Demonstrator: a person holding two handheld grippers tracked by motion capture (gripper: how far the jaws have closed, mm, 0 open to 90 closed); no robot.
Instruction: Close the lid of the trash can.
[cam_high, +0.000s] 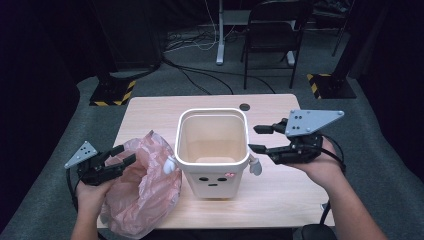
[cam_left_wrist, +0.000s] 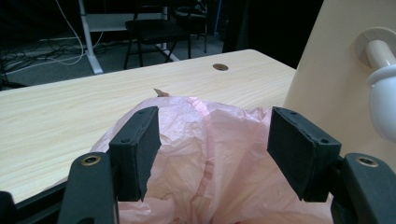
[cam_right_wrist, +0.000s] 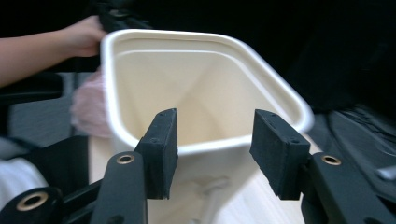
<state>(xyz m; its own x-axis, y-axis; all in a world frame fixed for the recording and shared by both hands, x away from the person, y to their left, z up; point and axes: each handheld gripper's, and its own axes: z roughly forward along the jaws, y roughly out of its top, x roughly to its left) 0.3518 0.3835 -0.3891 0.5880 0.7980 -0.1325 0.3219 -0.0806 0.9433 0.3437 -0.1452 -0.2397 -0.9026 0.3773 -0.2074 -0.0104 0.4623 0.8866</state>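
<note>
My left tongs (cam_high: 119, 161) gape wide over the pink bag (cam_high: 142, 192), which lies crumpled on the worktop (cam_high: 150, 107) against the cream bin (cam_high: 212, 150); nothing is pinched. My right tongs (cam_high: 256, 138) stand apart by the bin's rim. I should clamp 1 layer at the bag's mouth, then lift. The bin looks empty.

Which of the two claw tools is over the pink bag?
The left gripper: its open jaws hang over the pink plastic bag. The right gripper is beside the cream bin instead.
</note>
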